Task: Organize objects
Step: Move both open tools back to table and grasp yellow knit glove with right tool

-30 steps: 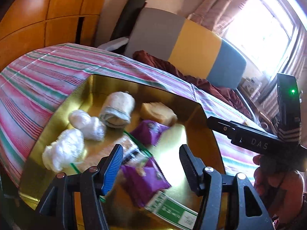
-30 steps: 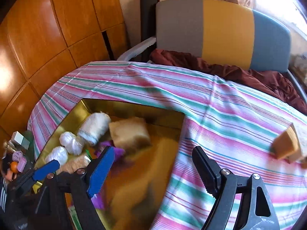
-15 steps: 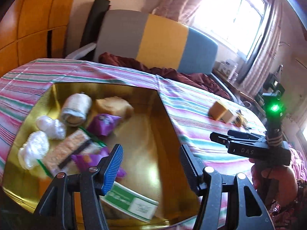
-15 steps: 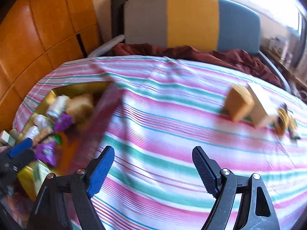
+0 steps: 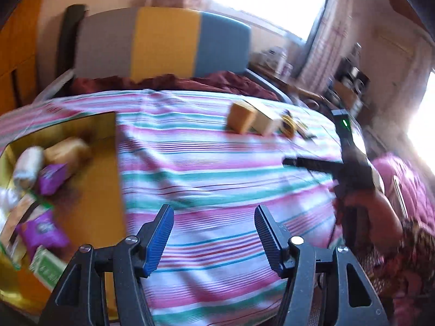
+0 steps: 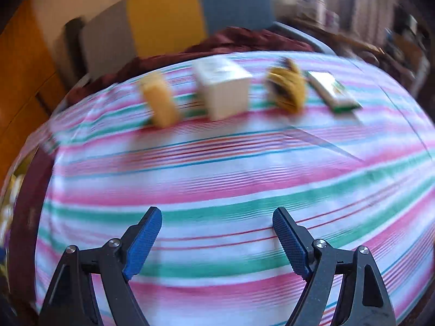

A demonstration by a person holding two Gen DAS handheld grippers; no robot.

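On the striped tablecloth (image 6: 217, 168) a row of loose objects lies at the far side: a tan bread piece (image 6: 160, 103), a white box (image 6: 224, 89), a yellow bundle (image 6: 286, 88) and a flat green-and-white packet (image 6: 334, 92). My right gripper (image 6: 217, 233) hovers open over bare cloth, well short of them. My left gripper (image 5: 213, 233) is open too, empty, above the cloth just right of the gold tray (image 5: 89, 179). The tray holds bread (image 5: 68, 149), a rolled white cloth (image 5: 28, 165), purple packets (image 5: 51, 178) and a green box (image 5: 46, 266). The right gripper also shows in the left wrist view (image 5: 288, 161).
A chair with grey, yellow and blue panels (image 5: 163, 43) stands behind the table with a dark red cloth (image 5: 176, 81) on its seat. Wooden panelling (image 5: 16, 54) is at the left. A person's hand and patterned sleeve (image 5: 380, 217) are at the right. Both views are motion-blurred.
Both grippers have swung right, away from the gold tray and out over the striped cloth. The row of loose objects has come into the right wrist view. Jaws stay open.
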